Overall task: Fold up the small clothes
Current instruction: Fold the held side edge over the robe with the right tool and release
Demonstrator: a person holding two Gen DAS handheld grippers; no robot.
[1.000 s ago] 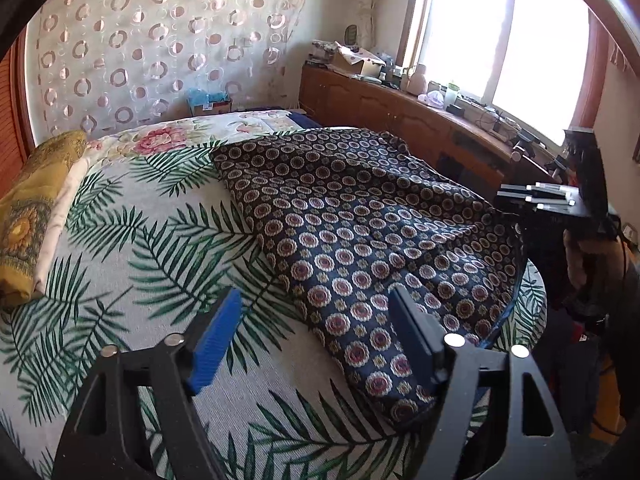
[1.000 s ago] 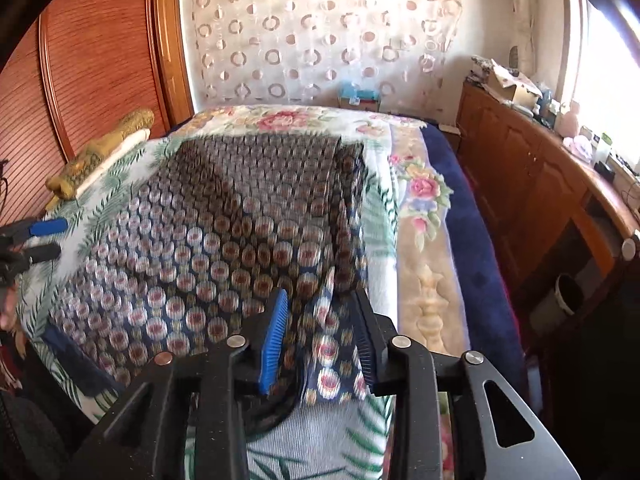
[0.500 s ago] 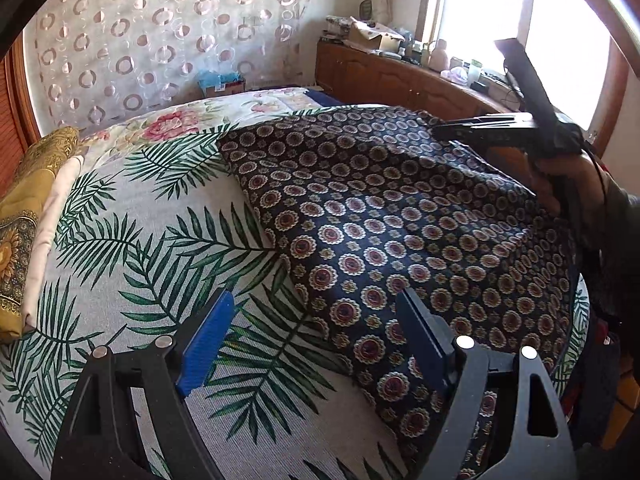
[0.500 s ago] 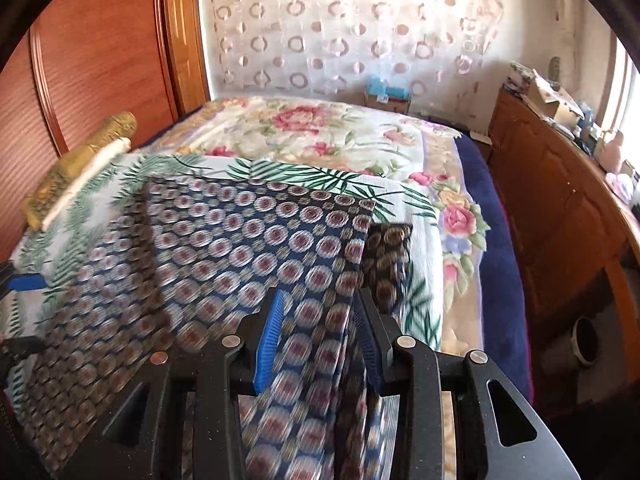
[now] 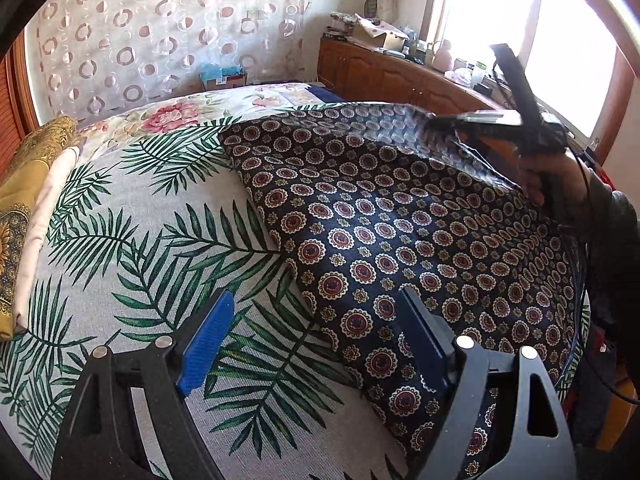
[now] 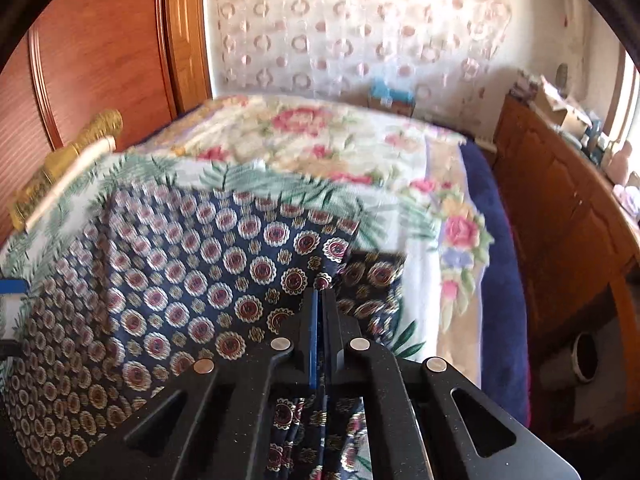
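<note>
Since a moment ago my right hand-held gripper (image 6: 320,300) has swung across the bed, carrying the right edge of the navy cloth with red and cream medallions (image 5: 400,240) up and over toward the left; its jaws have just been closing with the fabric between them, and now the blue pads are pressed together on a pinched fold of that cloth; from the left wrist view the same hand-held gripper (image 5: 444,124) hangs raised at the far right above the cloth, with my hand (image 5: 556,176) wrapped round its grip and the lifted edge blurred beneath it; my left hand-held gripper (image 5: 316,340) has eased forward and a little lower; its blue-padded fingers (image 5: 206,344) stand wide apart, the left one over the bedsheet, the right one over the near left edge of the cloth, nothing clamped; whether they touch the fabric I cannot tell.

The navy cloth lies on the white bedsheet printed with green palm fronds (image 5: 140,240), near part flat, right part pulled up; beyond it is a floral blanket with pink roses (image 6: 320,132); a folded gold patterned quilt (image 5: 24,184) sits at the left edge of the bed; a wooden cabinet (image 6: 560,208) runs along the right under the window; a curtain with ring motifs (image 5: 160,32) hangs at the far wall.
</note>
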